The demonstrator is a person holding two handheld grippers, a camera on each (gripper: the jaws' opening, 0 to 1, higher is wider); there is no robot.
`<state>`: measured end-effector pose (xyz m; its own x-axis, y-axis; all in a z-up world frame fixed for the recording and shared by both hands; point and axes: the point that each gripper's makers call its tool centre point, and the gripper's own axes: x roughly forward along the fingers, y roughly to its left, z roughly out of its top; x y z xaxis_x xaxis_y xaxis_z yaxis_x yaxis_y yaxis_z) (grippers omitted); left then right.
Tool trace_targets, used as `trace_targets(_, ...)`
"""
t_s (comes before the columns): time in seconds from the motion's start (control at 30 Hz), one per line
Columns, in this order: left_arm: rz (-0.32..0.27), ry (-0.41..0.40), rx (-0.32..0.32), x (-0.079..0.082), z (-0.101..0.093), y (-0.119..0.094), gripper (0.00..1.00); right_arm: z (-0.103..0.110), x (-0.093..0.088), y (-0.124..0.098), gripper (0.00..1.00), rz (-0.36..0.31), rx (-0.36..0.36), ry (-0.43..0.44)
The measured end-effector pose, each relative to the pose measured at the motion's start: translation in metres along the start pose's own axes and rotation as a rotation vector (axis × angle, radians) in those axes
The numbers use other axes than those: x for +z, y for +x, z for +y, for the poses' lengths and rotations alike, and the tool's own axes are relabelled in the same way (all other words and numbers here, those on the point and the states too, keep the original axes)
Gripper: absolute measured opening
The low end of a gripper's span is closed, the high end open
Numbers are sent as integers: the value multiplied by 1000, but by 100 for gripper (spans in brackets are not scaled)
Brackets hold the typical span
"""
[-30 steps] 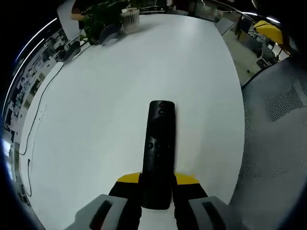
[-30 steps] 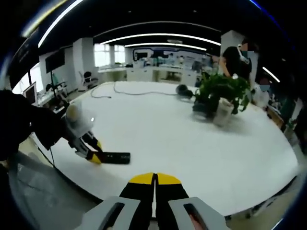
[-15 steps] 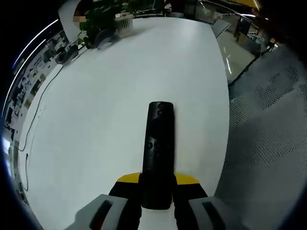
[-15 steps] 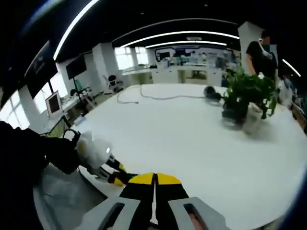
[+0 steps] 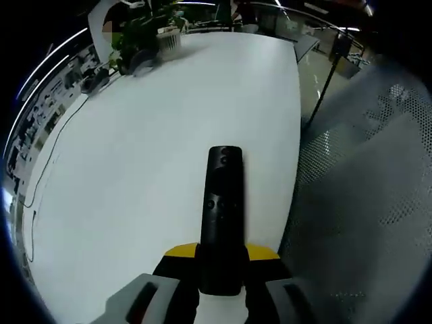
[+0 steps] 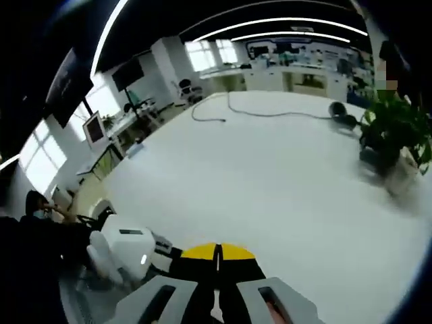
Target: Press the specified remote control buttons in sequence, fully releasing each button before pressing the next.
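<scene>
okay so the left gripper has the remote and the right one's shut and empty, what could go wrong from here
1. The left gripper clamps only the near end of the remote control, so a press far up its length may lever it loose.
2. The remote is near the edge of the white table, with floor just beyond; a slip could drop it off.
3. The right gripper has shut jaws, and the remote's buttons sit close together, so it may hit the wrong one.

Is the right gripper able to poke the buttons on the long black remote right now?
Probably yes. The left gripper holds the long black remote with its buttons facing up and uncovered, and the right gripper, jaws shut, is close beside it over the white table.
</scene>
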<state>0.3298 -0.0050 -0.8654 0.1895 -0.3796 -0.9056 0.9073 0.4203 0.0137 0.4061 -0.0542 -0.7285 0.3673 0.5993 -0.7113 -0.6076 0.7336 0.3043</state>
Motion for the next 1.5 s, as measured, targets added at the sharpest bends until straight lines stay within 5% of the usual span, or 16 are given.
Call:
trace_targets(0.27,-56,-44,9,1,-4,-1,24,-15,-43,35,0,155,-12,56)
trace_targets(0.47,-85,-46,13,3,-9,0,24,-23,-68,39,0,203,-3,151)
trace_targets(0.77,-147,-40,5,2,-8,-2,24,-27,-111,41,0,387,-18,261)
trace_targets(1.23,-149,-28,2,2,-8,-3,25,-30,-118,56,0,423,-80,101)
trace_targets(1.5,-148,-29,1,2,-8,-3,25,-31,-118,57,0,421,-63,143)
